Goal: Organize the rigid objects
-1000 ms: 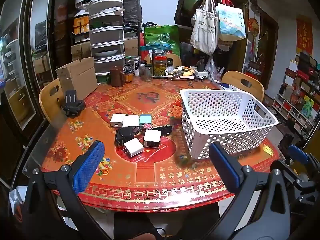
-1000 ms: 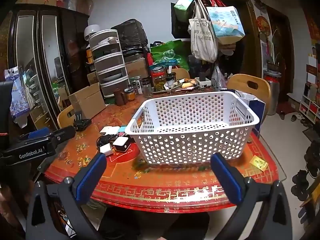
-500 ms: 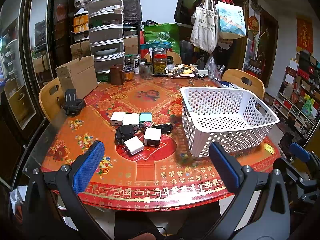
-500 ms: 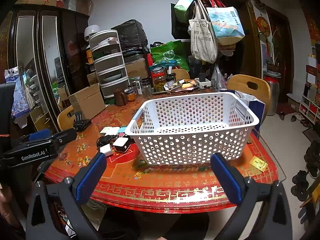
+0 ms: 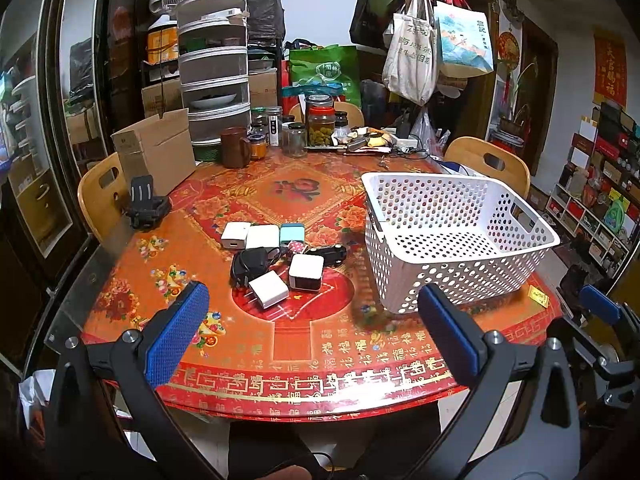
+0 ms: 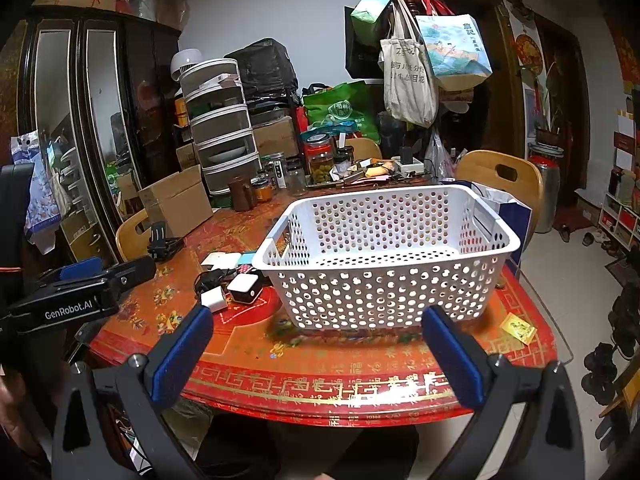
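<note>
1. Plainly, nothing is gripped yet: the left hand-held gripper (image 5: 312,328) hangs wide open over the near edge of the table (image 5: 280,364).
2. The chargers (image 5: 276,258) lie clustered just ahead of it, slightly left of centre, so the left is the nearer one.
3. The basket (image 5: 452,240) stands right of the cluster, apparently empty.
4. The right hand-held gripper (image 6: 318,354), also wide open, faces the basket (image 6: 384,264).
</note>
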{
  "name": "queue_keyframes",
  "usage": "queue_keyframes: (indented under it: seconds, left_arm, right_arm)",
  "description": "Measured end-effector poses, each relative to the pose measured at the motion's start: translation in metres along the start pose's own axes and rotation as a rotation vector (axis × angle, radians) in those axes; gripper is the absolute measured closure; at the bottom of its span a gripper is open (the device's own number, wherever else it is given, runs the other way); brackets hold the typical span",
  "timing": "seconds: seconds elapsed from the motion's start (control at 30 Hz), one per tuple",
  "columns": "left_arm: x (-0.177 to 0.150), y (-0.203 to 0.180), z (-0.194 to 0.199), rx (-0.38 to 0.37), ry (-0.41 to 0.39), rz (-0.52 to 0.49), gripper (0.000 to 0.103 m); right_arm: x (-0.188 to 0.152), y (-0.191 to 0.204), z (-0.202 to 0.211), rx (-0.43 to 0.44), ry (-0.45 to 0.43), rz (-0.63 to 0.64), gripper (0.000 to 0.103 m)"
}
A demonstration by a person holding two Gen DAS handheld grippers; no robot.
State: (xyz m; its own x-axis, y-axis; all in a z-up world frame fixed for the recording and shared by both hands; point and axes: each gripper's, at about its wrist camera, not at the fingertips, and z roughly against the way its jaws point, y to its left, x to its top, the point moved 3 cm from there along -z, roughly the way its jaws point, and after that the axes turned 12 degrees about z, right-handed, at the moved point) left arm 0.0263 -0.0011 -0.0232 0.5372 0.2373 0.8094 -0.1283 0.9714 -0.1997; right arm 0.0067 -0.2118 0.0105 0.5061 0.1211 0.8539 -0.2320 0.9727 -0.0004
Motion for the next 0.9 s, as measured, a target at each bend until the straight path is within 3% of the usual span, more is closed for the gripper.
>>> queue_keyframes:
  seconds: [0.9]
  left_arm:
    - [-0.0039, 0.0003, -0.0034, 0.002, 0.007, -0.004, 0.000]
  right_arm:
    - [-0.0013, 0.0049, -0.0021, 0.003, 0.008, 0.012, 0.000]
